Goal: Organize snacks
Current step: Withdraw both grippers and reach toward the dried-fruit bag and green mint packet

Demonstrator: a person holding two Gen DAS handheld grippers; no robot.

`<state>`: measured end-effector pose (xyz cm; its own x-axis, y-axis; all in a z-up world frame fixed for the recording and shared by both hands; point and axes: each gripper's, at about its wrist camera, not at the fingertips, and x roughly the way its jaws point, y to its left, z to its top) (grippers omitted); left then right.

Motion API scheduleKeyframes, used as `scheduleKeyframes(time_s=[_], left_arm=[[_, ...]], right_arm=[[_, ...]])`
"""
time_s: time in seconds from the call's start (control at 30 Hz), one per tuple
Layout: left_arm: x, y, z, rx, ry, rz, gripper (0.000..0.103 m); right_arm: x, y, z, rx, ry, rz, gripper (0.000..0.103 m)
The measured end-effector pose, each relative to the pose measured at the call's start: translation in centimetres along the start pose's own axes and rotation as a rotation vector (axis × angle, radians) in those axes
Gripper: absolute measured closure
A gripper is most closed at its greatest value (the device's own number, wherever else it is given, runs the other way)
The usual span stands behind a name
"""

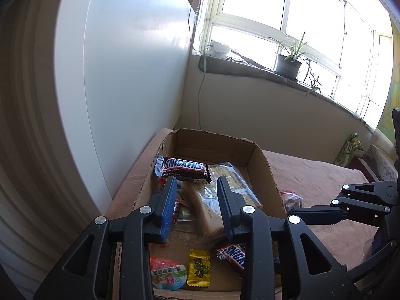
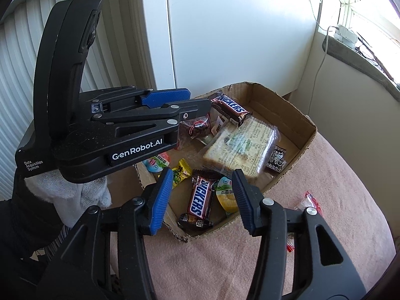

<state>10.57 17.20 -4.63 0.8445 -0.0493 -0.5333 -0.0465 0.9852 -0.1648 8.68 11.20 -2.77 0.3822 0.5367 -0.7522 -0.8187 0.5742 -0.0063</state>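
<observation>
Left gripper [image 1: 197, 182]: hovers above the cardboard box [image 1: 265, 165], fingers pointing toward its far end, jaws spread wide with nothing between them; in the right wrist view it comes in from the left at a near-level tilt, held by a white-gloved hand [image 2: 75, 195].
Right gripper [image 2: 202, 177]: poised over the near edge of the box, jaws wide apart and empty.
Writing on the left gripper: "GenRobot.AI" and "Data Acquisition System".
Far Snickers bar [image 1: 182, 168]: "SNICKERS" reads clearly; it lies at the far left of the box, partly on the wrapped bread slices [image 2: 240, 147].
Near Snickers bar [image 2: 201, 197]: same logo, lying at the near end beside a yellow candy [image 1: 199, 268] printed with Chinese characters.
Jelly cups: one with a red-and-green lid [image 1: 168, 273], another green-labelled [image 2: 226, 195], both with Chinese text.
Outside the box: a red-wrapped snack [image 1: 291, 198] on the pink surface [image 2: 325, 175], to the right.
</observation>
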Motion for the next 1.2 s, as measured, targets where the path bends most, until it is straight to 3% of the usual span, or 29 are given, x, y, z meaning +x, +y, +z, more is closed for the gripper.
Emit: scheduleKeyframes(time_s=[0.07, 0.17, 0.23, 0.4, 0.83, 1.2], left_arm=[[0.0, -0.1, 0.0, 0.003, -0.003, 0.003, 0.059], [-0.1, -0.2, 0.1, 0.002, -0.007, 0.001, 0.057], [-0.1, -0.3, 0.1, 0.001, -0.01, 0.004, 0.048], [-0.2, -0.9, 0.2, 0.011, -0.016, -0.006, 0.045], [-0.9, -4.9, 0.0, 0.078, -0.022, -0.124, 0.044], [-1.3, -9.6, -2.2, 0.185, 0.041, -0.267, 0.044]], right_arm=[[-0.1, -0.2, -0.1, 0.003, -0.001, -0.005, 0.046], [-0.4, -0.3, -0.3, 0.003, -0.004, -0.021, 0.031], [-0.7, -0.6, -0.6, 0.005, -0.007, -0.029, 0.029], [-1.6, -1.9, -1.4, 0.022, -0.01, -0.055, 0.023], [-6.3, -10.4, -4.8, 0.225, -0.052, -0.178, 0.022], [-6.3, -15.2, -8.3, 0.392, -0.025, -0.152, 0.022]])
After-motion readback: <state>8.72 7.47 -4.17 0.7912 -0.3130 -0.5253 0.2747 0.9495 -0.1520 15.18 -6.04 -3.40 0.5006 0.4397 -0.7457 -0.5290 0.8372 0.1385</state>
